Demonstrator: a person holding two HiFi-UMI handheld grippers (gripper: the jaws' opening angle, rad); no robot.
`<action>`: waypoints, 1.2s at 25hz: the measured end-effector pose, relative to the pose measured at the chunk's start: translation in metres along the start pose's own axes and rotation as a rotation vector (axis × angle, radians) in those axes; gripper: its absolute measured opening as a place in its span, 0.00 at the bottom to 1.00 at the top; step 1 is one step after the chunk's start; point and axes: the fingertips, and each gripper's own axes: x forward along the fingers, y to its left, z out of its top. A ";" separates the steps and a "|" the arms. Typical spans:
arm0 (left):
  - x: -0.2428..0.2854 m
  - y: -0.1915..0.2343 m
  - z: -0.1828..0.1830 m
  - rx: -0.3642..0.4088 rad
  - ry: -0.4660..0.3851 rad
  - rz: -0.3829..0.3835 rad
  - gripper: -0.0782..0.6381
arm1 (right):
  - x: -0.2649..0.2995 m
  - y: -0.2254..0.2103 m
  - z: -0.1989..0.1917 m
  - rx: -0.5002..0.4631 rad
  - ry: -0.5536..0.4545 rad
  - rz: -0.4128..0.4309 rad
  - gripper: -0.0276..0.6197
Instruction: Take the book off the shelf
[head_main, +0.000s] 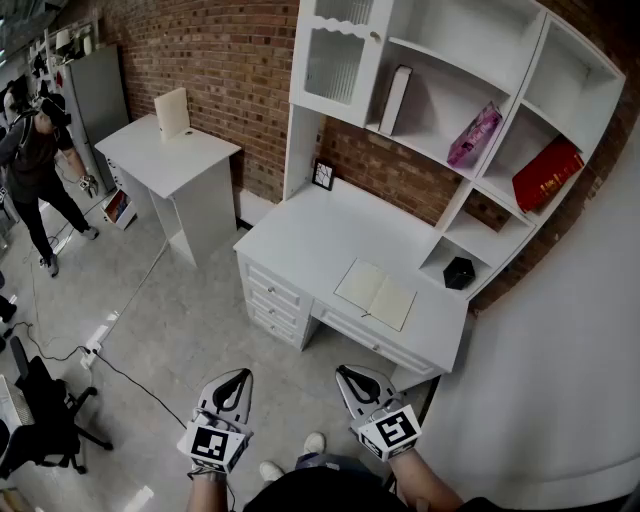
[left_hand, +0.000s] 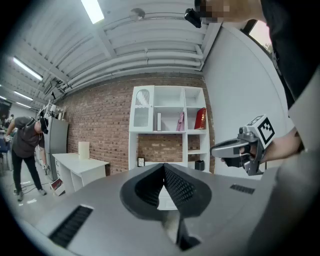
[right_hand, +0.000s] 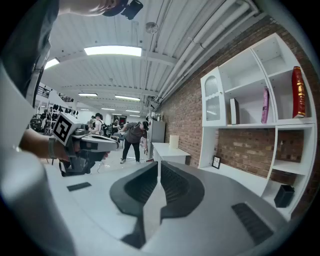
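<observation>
The shelf (head_main: 440, 95) is a white unit of open compartments. Three books stand on one level of the shelf. A white book (head_main: 396, 99) with a dark edge leans at the left of the middle compartment. A pink book (head_main: 474, 135) leans at that compartment's right end. A red book (head_main: 547, 173) leans in the compartment to the right.
</observation>
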 end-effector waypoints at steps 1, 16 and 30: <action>0.004 0.002 0.002 0.007 -0.008 0.001 0.12 | 0.003 -0.002 0.002 -0.002 -0.006 0.005 0.07; 0.072 0.023 0.024 0.100 -0.033 0.084 0.12 | 0.025 -0.063 -0.001 -0.018 -0.042 0.053 0.08; 0.155 0.047 0.040 0.110 -0.050 0.106 0.12 | 0.078 -0.144 0.012 0.035 -0.112 0.014 0.08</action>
